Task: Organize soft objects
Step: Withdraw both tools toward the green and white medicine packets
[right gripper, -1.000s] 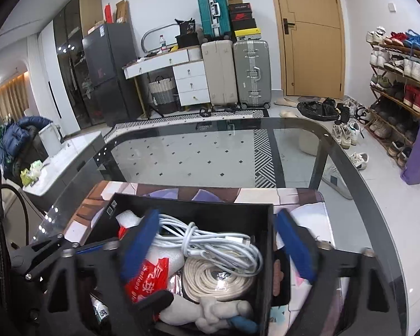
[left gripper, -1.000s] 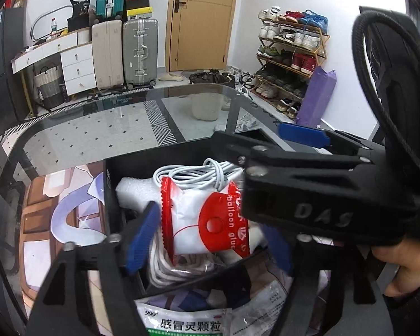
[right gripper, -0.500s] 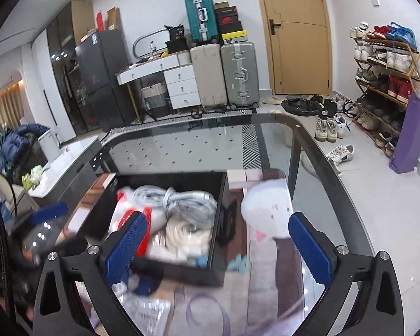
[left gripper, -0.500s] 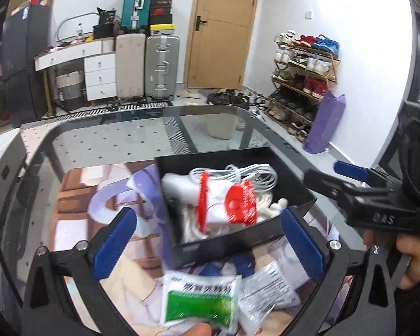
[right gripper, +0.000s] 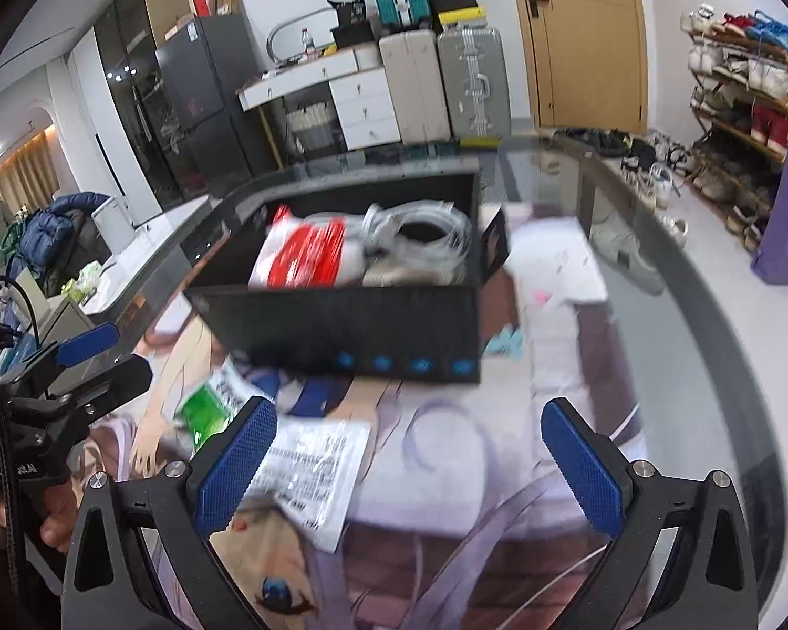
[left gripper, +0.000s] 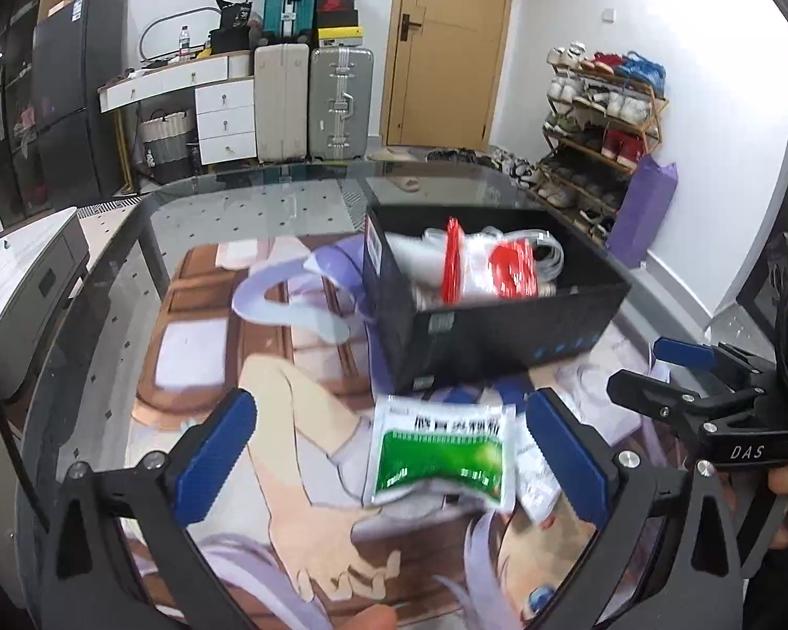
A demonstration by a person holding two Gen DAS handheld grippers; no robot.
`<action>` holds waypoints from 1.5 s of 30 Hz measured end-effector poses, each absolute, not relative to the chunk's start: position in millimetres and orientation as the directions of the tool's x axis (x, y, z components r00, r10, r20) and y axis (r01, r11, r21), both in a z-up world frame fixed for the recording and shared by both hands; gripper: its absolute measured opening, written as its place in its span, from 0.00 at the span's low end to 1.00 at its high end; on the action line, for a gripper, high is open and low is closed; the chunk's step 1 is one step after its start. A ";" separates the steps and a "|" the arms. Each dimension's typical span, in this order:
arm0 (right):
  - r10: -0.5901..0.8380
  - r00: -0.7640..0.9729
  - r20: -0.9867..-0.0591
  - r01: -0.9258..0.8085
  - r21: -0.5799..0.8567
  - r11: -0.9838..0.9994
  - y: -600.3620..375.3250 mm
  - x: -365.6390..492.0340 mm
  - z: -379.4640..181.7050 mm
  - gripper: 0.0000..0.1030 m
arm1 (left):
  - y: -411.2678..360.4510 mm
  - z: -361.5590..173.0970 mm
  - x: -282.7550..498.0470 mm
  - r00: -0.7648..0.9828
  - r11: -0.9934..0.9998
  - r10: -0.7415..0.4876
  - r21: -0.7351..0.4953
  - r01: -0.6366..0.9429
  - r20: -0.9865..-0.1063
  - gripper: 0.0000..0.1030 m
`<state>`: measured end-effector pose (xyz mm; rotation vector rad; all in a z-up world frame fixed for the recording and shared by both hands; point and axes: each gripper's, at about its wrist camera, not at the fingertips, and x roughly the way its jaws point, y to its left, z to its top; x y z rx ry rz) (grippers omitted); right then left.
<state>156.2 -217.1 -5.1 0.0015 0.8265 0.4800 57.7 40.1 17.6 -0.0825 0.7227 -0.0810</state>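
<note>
Left tongs: the left gripper [left gripper: 394, 457] hangs over the mat with its blue pads [left gripper: 216, 454] spread wide, gripping nothing; a green sachet [left gripper: 441, 459] lies flat between them.
Right tongs: the right gripper [right gripper: 412, 467] is likewise wide apart and empty, above a clear printed packet [right gripper: 310, 472] that lies by its left pad at 9 o'clock.
Open room: bare printed mat [left gripper: 299, 367] stretches from 9 to 11 o'clock of the left tongs; beyond it the glass table [left gripper: 247, 210] runs to a dark curved edge. In the right wrist view the mat at 1 to 3 o'clock is free up to the table's rim.
Container: a black box [left gripper: 499, 325] stands on the mat at 12 to 1 o'clock of the left tongs, just beyond the sachet, and at 12 o'clock of the right tongs.
Contents: a red-and-white bag [right gripper: 304, 257] on one side, a coil of white cable [right gripper: 425, 231] beside it; what lies underneath is blurred.
Loose items: green sachet and clear packet lie on the mat outside the box, near its front wall, overlapping at one edge.
Writing: "DAS" in white on the right gripper's black body, seen at 3 o'clock in the left wrist view. Chinese characters on the sachet's white band, too blurred to read. Blue marks [right gripper: 402, 362] along the box's front wall, unreadable.
</note>
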 end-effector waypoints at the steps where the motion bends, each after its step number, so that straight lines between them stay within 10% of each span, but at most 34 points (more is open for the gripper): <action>1: 0.414 0.567 -0.712 -0.414 0.188 0.891 -214.8 154.2 -9.2 0.99 | 40.5 15.7 57.6 0.743 0.994 -0.100 -0.100 0.045 -0.662 1.00; 45: 0.373 0.460 -0.806 -0.584 0.042 0.811 -173.6 137.3 -46.0 0.99 | 38.7 -13.8 72.7 0.607 0.978 -0.207 -0.151 0.143 -0.767 1.00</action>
